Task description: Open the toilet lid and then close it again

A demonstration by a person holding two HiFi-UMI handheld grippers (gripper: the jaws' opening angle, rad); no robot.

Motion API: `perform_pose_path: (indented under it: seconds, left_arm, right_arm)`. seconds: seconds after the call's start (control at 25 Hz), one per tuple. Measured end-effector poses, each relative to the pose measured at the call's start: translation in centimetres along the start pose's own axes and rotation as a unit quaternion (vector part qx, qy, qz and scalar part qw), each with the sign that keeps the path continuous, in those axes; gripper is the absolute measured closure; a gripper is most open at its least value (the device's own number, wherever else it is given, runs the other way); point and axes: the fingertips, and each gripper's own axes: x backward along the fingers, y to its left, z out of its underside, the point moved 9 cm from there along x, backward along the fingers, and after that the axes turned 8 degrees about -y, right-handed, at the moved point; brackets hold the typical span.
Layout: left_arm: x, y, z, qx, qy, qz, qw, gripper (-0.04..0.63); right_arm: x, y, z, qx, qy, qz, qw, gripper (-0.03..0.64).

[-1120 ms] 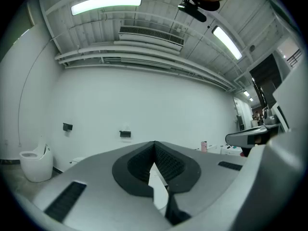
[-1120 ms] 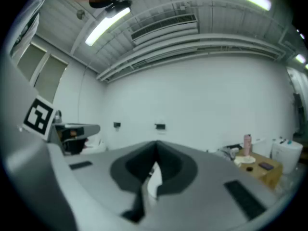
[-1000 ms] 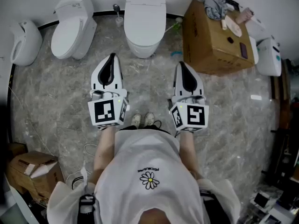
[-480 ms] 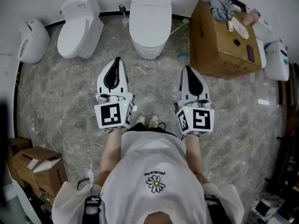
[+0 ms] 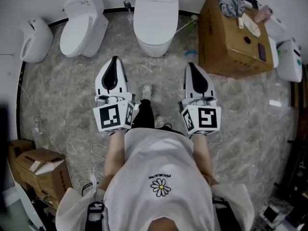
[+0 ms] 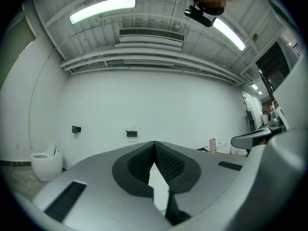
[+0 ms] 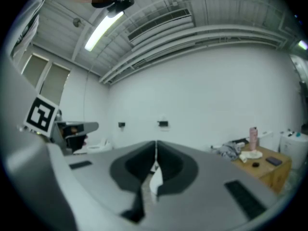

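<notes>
The white toilet (image 5: 155, 18) stands against the far wall in the head view, its lid down flat. Both grippers hover level in front of the person, well short of the toilet. My left gripper (image 5: 114, 59) points at the floor to the left of the bowl, and its jaws are shut with nothing between them. My right gripper (image 5: 189, 65) points to the right of the bowl, also shut and empty. In the left gripper view my left gripper (image 6: 154, 143) faces the white wall. In the right gripper view my right gripper (image 7: 156, 142) faces the same wall.
A second white toilet (image 5: 83, 25) stands left of the first, with a white wall-side fixture (image 5: 34, 40) further left. A large cardboard box (image 5: 234, 37) with clutter on top sits right of the toilet. More boxes (image 5: 41, 170) lie at the lower left. The floor is grey marble.
The person has put one foot forward between the grippers. Both grippers have come slightly closer to the toilet and stayed shut.
</notes>
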Motion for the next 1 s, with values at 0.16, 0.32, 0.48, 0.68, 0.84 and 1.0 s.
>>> perform_pose_path:
  seconds: [0.16,0.32,0.48,0.68,0.84,1.0]
  left_arm:
    - [-1.8,0.0,0.6,0.002,-0.008,0.004,1.0000,0.571]
    - [-4.7,0.4,2.0,0.009,-0.009,0.011,0.9999,0.571]
    - [-8.6,1.7,3.5,0.024,-0.009,0.006,0.9996,0.571]
    - [-14.6,4.5,5.6,0.034,-0.010,0.013,0.9993,0.571]
    - [-19.8,7.0,7.0,0.041,-0.009,0.029,0.9987,0.571]
    - [-24.9,9.3,7.8,0.041,-0.016,0.044,0.9981,0.571]
  right_arm:
    - [-1.1,-0.8,0.4,0.003,-0.001,0.005,1.000,0.586]
    - [-3.4,-1.7,0.9,0.012,0.001,0.009,1.000,0.586]
    - [-7.2,-2.6,1.8,0.013,0.013,0.011,1.000,0.586]
    - [-13.5,-3.2,2.7,0.031,0.022,0.029,0.999,0.586]
    - [-18.9,-3.2,2.9,0.036,0.030,0.038,0.998,0.586]
    - [-24.3,-3.6,2.8,0.035,0.027,0.048,0.998,0.586]
